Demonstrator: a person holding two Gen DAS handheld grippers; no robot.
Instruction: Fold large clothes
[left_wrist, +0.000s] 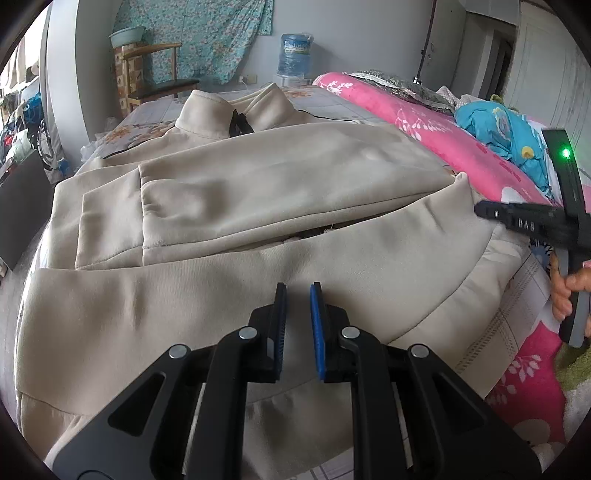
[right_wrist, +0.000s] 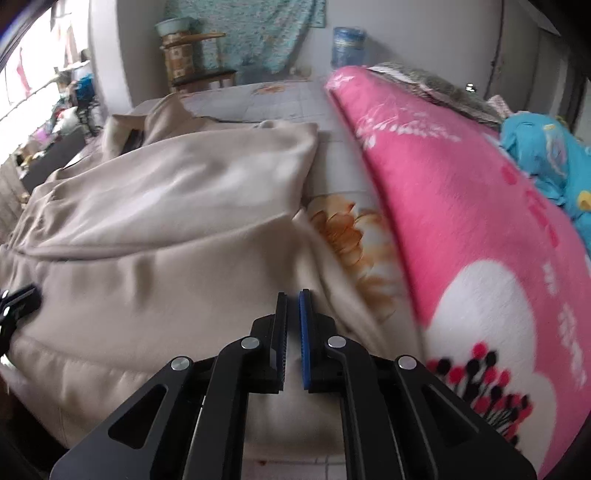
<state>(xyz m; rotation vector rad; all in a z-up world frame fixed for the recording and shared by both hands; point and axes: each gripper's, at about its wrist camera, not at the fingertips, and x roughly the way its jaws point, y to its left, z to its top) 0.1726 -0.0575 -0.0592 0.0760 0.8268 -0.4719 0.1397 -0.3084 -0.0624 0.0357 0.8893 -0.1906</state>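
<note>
Jaws, left: we saw the left gripper (left_wrist: 298, 291) with a narrow gap between its two pads and no cloth in that gap; it hovered over the lower middle of the left wrist view.
Jaws, right: we found the right gripper (right_wrist: 294, 295) closed, pads nearly together with nothing pinched between them, low in the centre of its own blurred view.
Garment: we saw the beige jacket (left_wrist: 229, 206) spread across the bed, filling the middle of the left view, collar (left_wrist: 229, 107) standing at the upper centre.
Folded parts: we noted a sleeve (left_wrist: 110, 225) doubled over the body at centre left, its cuff edge running down the frame.
Right edge: we saw the jacket's right side curve down beside the pink blanket (right_wrist: 461, 206), with a strip of flowered bedsheet (right_wrist: 354, 236) bare between them.
Other tool: we saw the right gripper's black body and a hand (left_wrist: 569, 291) at the right edge of the left view, near the jacket's right shoulder.
Open room: we saw bare sheet beyond the collar toward the upper centre; the blanket and a blue cloth (left_wrist: 498, 129) crowded the right.
Far end: we saw a wooden chair (left_wrist: 155, 74) upper left and a water jug (left_wrist: 295, 53) at top centre.
</note>
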